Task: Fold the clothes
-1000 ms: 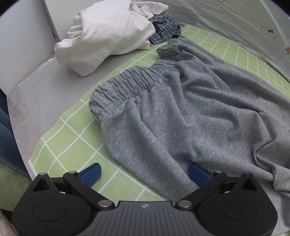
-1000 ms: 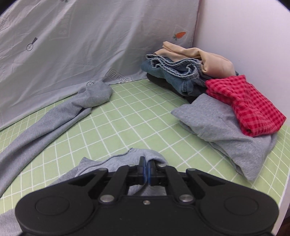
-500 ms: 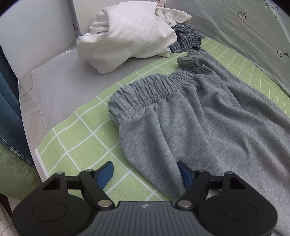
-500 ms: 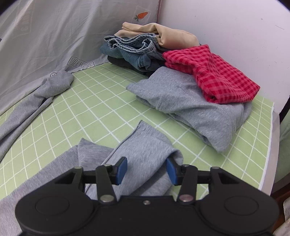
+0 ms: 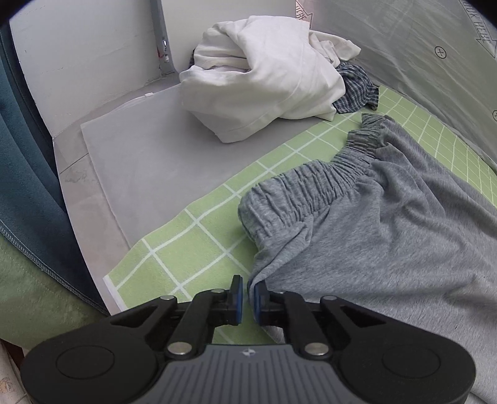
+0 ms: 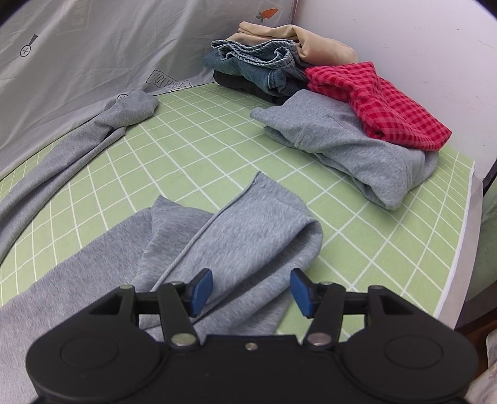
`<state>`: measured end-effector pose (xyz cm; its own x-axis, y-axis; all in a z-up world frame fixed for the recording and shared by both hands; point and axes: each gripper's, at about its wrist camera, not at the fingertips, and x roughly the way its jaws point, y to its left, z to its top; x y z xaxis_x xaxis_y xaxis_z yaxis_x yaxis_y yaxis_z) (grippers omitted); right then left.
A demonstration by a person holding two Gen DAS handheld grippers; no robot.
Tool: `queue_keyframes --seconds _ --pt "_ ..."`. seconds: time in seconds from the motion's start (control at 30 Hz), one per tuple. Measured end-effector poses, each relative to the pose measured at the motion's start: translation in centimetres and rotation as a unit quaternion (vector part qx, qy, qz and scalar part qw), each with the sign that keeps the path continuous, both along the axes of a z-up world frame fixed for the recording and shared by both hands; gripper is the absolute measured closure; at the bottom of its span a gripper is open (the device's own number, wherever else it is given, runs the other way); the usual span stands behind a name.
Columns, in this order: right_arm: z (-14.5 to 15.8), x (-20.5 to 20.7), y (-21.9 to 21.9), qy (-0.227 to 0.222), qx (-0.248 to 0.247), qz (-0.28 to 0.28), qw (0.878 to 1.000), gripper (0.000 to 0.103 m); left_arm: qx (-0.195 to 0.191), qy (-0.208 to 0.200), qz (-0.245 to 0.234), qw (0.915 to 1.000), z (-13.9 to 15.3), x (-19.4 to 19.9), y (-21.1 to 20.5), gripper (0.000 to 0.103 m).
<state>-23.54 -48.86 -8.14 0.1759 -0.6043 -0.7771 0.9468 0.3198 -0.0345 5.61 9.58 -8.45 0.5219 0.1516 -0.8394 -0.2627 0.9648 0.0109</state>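
On the green grid-patterned mat [image 5: 186,248], the grey jersey sweatpants [image 5: 388,236] lie spread out. The left gripper [image 5: 247,295] pinches their side edge below the waistband, nearly closed. The right gripper [image 6: 251,290] hovers wide apart over a folded-back leg cuff, holding nothing.

A green checked mat [image 5: 198,236] covers the table, its white grid running right across to the far edge [image 6: 388,248]. Beside it lies a bare grey board [image 5: 146,161], butted against a white wall panel [image 5: 87,62]. A pale grey printed sheet [image 6: 93,46] hangs behind, with a carrot motif [image 6: 267,13]. Dark teal fabric [image 5: 21,174] drapes at the left.
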Motion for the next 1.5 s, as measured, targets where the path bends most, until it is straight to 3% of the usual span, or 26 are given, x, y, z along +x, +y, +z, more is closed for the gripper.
queue_keyframes --seconds 0.13,0.27,0.3,0.4,0.53,0.6,0.7,0.77,0.9,1.1,1.13,1.2,1.27,1.33,1.4,1.5 --pt "-0.2 -1.1 2.0 0.001 0.000 0.006 1.000 0.045 0.033 -0.003 0.000 0.9995 0.2 -0.1 2.0 0.092" --pt "-0.5 -2.4 2.9 -0.004 0.007 0.006 1.000 0.045 0.018 -0.001 -0.005 0.9998 0.8 -0.5 2.2 0.086" --pt "-0.5 -2.7 2.9 -0.005 0.008 0.005 1.000 0.045 0.016 -0.004 -0.010 0.9998 1.1 -0.8 1.8 0.082" --pt "-0.3 -3.4 2.1 -0.012 0.006 0.006 1.000 0.045 0.014 -0.019 -0.023 0.9995 2.0 -1.8 0.3 0.057" --pt "0.7 -3.3 0.4 -0.008 -0.008 0.038 0.999 0.043 0.010 -0.042 -0.031 0.9986 3.6 -3.5 -2.4 0.047" --pt "1.2 -2.8 -0.5 -0.002 -0.014 0.064 0.998 0.033 0.007 -0.042 -0.042 0.9982 3.8 -4.3 -4.3 0.040" --pt "1.9 -1.6 -1.8 -0.013 -0.014 0.105 0.994 0.030 0.003 -0.033 -0.068 0.9972 3.4 -5.3 -7.8 0.028" --pt "1.9 -0.1 -2.2 -0.018 -0.010 0.138 0.990 0.030 0.001 -0.026 -0.085 0.9961 3.2 -6.0 -10.0 0.020" --pt "1.5 3.1 -2.5 -0.031 0.009 0.208 0.978 0.030 0.001 0.008 -0.141 0.9900 1.7 -7.5 -15.4 0.020" --pt "0.1 6.7 -0.6 -0.023 0.038 0.318 0.947 0.032 0.020 0.030 -0.203 0.9786 -0.1 -8.7 -21.3 0.019" --pt "-0.4 7.1 -0.4 -0.009 0.042 0.329 0.943 0.033 0.026 0.033 -0.207 0.9775 -0.4 -8.7 -21.9 0.018" --pt "-1.1 7.5 -0.6 0.016 0.054 0.339 0.939 0.054 0.034 0.042 -0.205 0.9772 -0.8 -8.6 -22.6 0.018" --pt "-1.4 7.5 -1.0 0.021 0.060 0.352 0.934 0.067 0.028 0.046 -0.191 0.9802 -1.0 -8.5 -22.5 0.014" --pt "-1.4 7.1 -1.7 0.020 0.056 0.365 0.929 0.095 0.015 0.051 -0.169 0.9842 -1.2 -8.4 -22.0 0.011" --pt "-0.9 6.9 -3.4 0.005 0.062 0.359 0.931 0.099 0.000 0.056 -0.148 0.9874 -1.4 -8.3 -21.5 0.009" --pt "-0.1 7.7 -7.1 -0.015 0.053 0.340 0.939 0.100 0.017 0.049 -0.145 0.9881 -1.6 -8.6 -21.8 0.003"
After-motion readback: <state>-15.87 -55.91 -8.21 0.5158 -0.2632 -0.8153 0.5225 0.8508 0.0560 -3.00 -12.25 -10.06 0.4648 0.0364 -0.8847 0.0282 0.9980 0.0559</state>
